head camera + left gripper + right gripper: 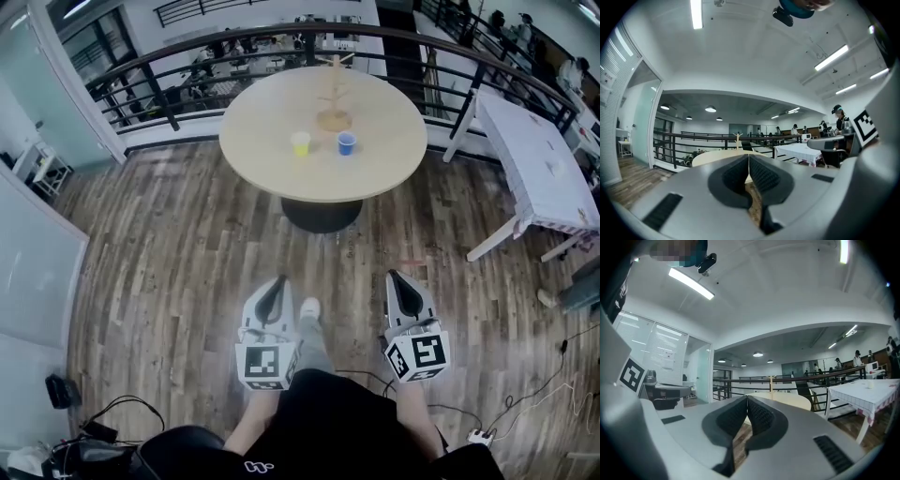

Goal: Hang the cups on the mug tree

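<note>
**Pale wood bench well ahead, both jaws shut and empty**

Pale, smooth and round, the bench stands on a dark central foot. A stretch of grey-brown plank floor lies between it and the two grippers, which are well apart from it.

At the left, the left gripper points level toward the bench. In the left gripper view its ribbed dark pads meet along a thin seam, with nothing between them.

Ahead of it and a little to its right, the yellow cup sits upright on the near half of the bench. It is small and looks like plastic. Whether it has a handle is too small to tell.

Behind the two cups, the mug tree rises near the bench's middle. It is a slim light-wood post on a round base, its long axis upright, with short pegs branching near the top.

The blue cup stands near the yellow one but apart from it, in front of the tree's base.

At the right, the right gripper also points level at the bench. The right gripper view shows its jaws pressed together on nothing, with the tree's post straight beyond them.

The coming move turns on one relation. Both cups lie dead ahead, between the lines the two grippers point along, the yellow nearer the left hand and the blue nearer the right. As I judge it, no grasp is possible until that floor is crossed and a pair of jaws opens. Each cup then has to go up and back to a peg behind it.
</note>
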{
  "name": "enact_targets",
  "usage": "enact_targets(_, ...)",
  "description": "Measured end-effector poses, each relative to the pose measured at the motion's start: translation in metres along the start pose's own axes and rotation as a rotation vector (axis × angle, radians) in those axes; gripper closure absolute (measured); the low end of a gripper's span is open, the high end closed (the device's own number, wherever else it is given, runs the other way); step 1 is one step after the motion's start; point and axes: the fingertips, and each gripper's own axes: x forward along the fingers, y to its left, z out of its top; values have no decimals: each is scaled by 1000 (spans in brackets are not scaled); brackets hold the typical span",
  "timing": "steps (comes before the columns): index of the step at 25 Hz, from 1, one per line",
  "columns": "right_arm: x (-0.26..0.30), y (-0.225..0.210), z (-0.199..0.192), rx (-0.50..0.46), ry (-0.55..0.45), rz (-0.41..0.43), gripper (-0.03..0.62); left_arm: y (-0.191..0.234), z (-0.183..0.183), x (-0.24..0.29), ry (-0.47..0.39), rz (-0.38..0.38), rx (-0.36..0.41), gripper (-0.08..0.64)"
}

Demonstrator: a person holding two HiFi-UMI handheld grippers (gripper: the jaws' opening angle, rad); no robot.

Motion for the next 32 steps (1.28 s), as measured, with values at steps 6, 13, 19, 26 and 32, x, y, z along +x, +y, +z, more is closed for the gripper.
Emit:
enact_targets(6,100,-53,-6,83,-2,3,584,39,-10,114,13,4,-57,546)
enact_targets(13,285,-100,45,89,-61,-16,583,141,34,264,-4,13,-39,546)
enact_targets(19,381,-120,46,-56,-10,1,583,175,53,367,-16,-18,-16,546)
enact_targets(26,436,-176,46,-123,12,-35,583,181,42,414,17,-31,-54,546)
enact_targets(32,470,-175,37,-84,18,51,394,192,39,444,28,-2,-88,546)
